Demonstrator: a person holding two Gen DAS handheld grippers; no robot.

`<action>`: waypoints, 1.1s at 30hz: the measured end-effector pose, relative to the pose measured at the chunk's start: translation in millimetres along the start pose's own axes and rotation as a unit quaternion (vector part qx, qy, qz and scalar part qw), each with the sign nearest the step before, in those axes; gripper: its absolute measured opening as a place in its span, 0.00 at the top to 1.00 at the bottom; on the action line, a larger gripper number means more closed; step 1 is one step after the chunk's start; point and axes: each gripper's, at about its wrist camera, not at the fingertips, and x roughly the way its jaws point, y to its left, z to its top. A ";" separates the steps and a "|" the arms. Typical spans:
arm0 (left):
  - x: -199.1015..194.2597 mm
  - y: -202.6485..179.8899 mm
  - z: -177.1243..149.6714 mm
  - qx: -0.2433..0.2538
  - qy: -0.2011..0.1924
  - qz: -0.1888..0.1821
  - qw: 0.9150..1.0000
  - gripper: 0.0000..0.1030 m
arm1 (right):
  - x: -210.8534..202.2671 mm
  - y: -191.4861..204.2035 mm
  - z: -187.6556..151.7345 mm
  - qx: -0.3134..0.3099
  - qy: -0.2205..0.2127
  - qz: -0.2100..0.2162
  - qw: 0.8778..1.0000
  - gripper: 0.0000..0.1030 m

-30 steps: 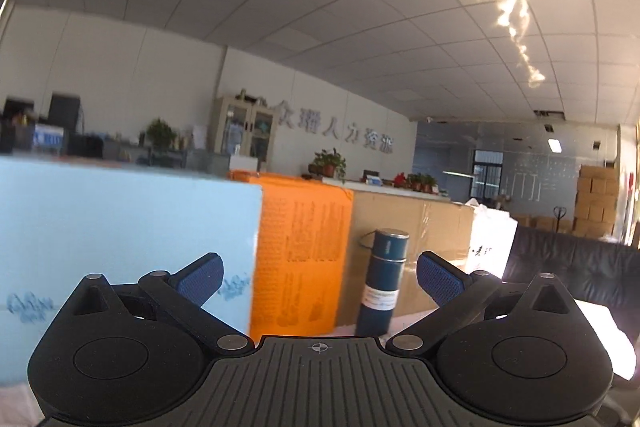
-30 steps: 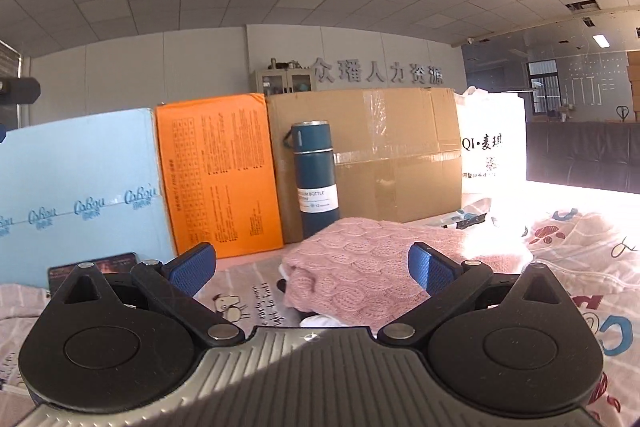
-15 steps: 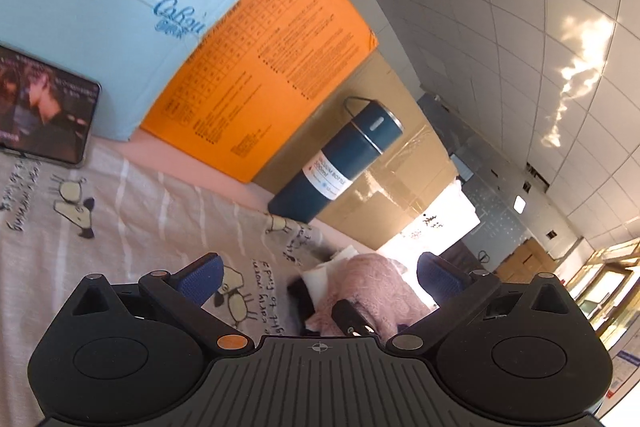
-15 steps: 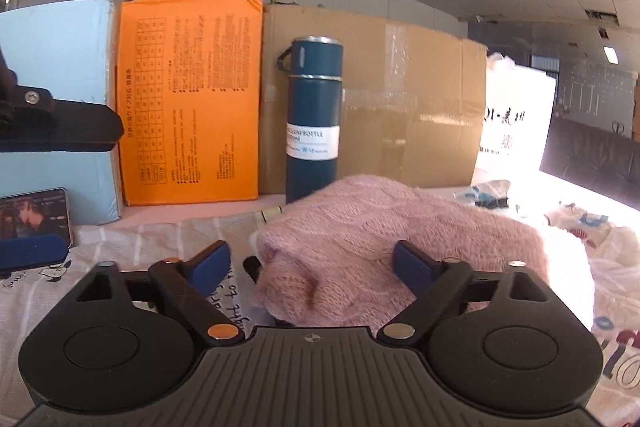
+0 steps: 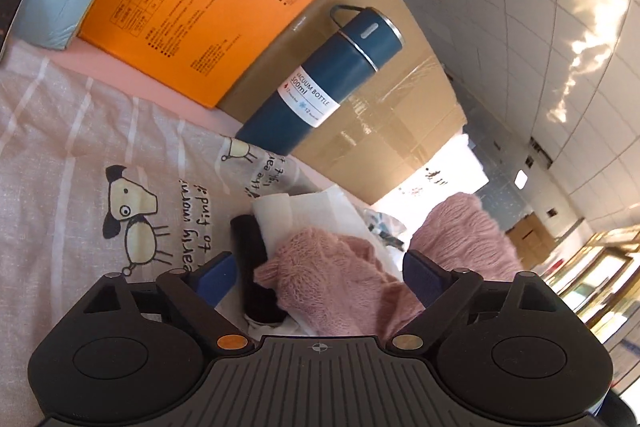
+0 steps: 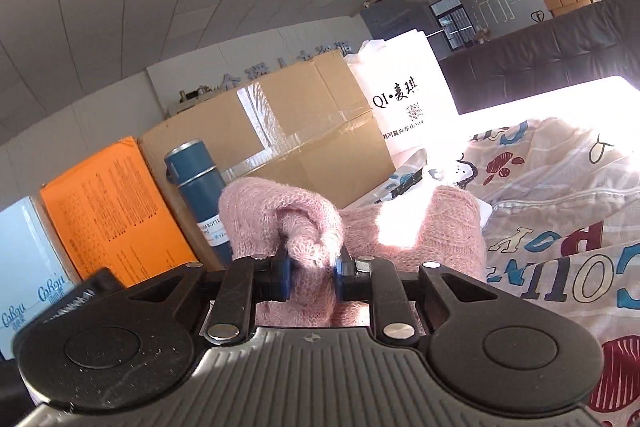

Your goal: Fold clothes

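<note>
Sweater [image 6: 280, 223] pinched between right jaws, loose between spread left jaws

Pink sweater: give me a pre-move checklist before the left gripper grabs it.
1. Right gripper clamped on sweater: ok.
2. Left gripper open: ok.
3. Sweater between left fingers: ok.
4. Black cylinder clear of the left fingers: not ok, it lies by one finger.
5. Bottle apart from sweater: ok.
6. Sweater free of the white cloth beneath: cannot tell.

The pink sweater [image 6: 304, 227] hides the vacuum bottle's [image 6: 200, 183] lower half.
</note>
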 end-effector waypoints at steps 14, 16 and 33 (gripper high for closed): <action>7.0 -25.9 -20.5 0.110 -0.036 0.036 0.993 0.58 | 2.5 5.6 -6.1 -0.004 0.015 0.020 1.000 0.83; 12.7 -16.5 -18.2 0.081 -0.024 0.031 0.996 0.58 | 5.1 6.1 -7.6 -0.007 0.020 0.019 1.000 0.83; 1.4 -4.5 -17.5 0.068 -0.029 -0.023 0.997 0.83 | 12.0 26.6 -20.3 -0.043 0.020 0.054 0.997 0.85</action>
